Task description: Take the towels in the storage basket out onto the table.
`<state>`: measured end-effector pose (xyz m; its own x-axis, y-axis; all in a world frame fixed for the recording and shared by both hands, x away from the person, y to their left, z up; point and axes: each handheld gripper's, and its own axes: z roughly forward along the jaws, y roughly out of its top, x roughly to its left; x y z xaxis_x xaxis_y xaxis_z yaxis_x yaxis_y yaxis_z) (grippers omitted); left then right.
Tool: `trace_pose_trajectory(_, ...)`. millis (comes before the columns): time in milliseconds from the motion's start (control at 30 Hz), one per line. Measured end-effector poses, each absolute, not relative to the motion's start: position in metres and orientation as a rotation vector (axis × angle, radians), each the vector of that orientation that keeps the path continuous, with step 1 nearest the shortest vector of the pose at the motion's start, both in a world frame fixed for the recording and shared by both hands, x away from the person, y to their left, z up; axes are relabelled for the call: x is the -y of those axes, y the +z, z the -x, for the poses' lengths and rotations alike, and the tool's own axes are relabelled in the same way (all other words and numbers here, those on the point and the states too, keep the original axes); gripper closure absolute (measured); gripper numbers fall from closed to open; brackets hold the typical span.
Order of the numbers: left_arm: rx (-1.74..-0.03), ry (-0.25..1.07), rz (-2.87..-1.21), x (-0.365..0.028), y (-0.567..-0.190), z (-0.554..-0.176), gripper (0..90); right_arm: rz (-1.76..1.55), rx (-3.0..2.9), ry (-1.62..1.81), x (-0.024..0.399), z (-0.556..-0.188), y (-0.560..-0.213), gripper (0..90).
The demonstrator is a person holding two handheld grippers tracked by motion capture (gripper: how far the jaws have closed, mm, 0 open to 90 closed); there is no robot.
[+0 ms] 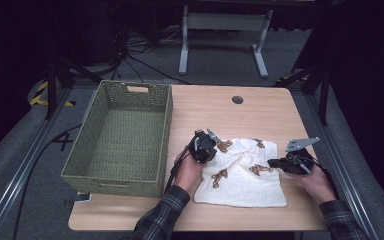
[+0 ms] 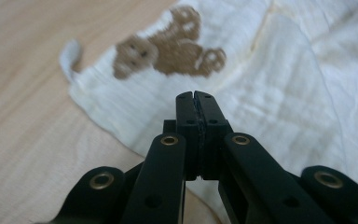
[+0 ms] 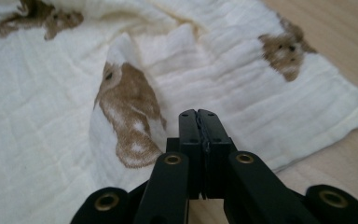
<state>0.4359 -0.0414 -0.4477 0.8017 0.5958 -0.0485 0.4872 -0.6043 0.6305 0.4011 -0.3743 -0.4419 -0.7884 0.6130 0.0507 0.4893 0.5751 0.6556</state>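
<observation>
Cloth [image 1: 245, 175] lay rumpled near the table's [image 1: 260, 107] front edge; soft and light, best pinched at a corner. Left gripper [image 1: 211, 136] and right gripper [image 1: 271, 163] had jaws together, empty.

cloth [image 2: 279, 93] cut off at right edge

High view looking down on table [image 1: 260, 107], both gripper views close over cloth [image 1: 245, 172]
</observation>
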Motion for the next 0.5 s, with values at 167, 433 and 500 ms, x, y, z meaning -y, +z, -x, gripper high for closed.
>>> trace_pose_trajectory(167,-0.802,0.218,-2.353,0.043,-0.454,-0.433,89.6,-0.931,-2.650,0.974,0.370,-0.402,-0.448,89.8)
trace_pose_trajectory(433,-0.854,0.310,-2.333,0.044,-0.454,-0.445,89.7,-0.945,-2.605,0.946,0.370,-0.419,-0.448,89.9)
trace_pose_trajectory(500,-0.868,0.320,-2.327,0.044,-0.455,-0.449,89.7,-0.965,-2.597,0.937,0.371,-0.425,-0.447,89.9)
